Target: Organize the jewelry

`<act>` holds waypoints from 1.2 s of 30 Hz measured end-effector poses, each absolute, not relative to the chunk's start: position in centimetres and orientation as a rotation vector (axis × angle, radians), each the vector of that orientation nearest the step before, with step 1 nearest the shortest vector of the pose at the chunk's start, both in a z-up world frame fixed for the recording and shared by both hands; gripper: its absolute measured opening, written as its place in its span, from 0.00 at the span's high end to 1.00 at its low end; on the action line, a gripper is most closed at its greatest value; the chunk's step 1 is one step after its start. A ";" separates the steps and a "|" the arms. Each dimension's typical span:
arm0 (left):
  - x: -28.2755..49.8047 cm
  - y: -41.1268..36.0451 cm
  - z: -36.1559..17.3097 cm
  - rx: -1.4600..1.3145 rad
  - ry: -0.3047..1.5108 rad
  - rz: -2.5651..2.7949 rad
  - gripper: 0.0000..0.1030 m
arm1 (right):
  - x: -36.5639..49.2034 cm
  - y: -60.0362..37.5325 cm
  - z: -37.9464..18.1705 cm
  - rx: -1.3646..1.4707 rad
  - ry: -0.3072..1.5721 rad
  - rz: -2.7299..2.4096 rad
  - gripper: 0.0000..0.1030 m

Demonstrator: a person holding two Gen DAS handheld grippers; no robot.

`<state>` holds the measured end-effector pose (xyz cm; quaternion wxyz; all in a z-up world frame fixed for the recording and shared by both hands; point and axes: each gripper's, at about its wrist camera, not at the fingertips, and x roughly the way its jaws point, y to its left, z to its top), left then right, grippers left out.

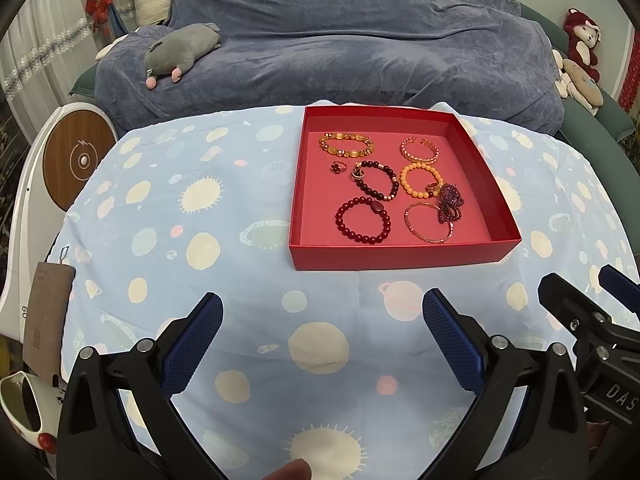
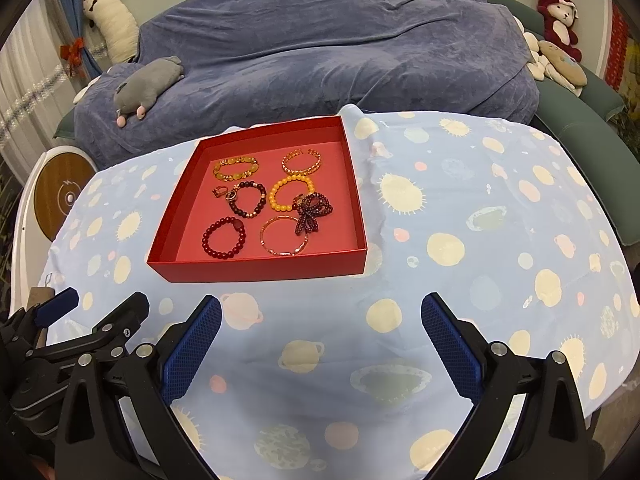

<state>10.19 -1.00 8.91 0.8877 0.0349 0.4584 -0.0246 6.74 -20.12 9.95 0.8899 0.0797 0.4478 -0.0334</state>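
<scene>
Both the left gripper [image 1: 322, 328] and right gripper [image 2: 320, 328] are hovering wide apart, empty, near the red tray [image 1: 404, 254]; the small ring [image 1: 433, 187] inside is lying half hidden among the bracelets.

Both wrist views face red tray [image 1: 404, 258] [image 2: 256, 270], near

A box [image 1: 404, 258] sits on the table cloth [image 1: 240, 280], at 12 o'clock from the left gripper [image 1: 322, 320] and 11 o'clock from the right gripper [image 2: 321, 320]. Bracelets [image 1: 363, 220] and a ring [image 1: 337, 167] lie inside it. A couch [image 1: 340, 40] stands behind the table, with a stuffed toy [image 1: 182, 50] at 10 o'clock.
</scene>
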 end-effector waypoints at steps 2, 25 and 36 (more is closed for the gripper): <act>10.2 -1.0 8.9 0.073 0.954 -0.052 0.07 | 6.8 -20.2 10.0 0.166 0.929 -0.074 0.06; 10.8 -1.0 8.0 0.070 0.970 -0.035 0.07 | 7.1 -20.2 9.6 0.160 0.936 -0.075 0.06; 10.9 -0.8 7.9 0.067 0.972 -0.026 0.07 | 7.2 -20.1 9.5 0.159 0.938 -0.075 0.06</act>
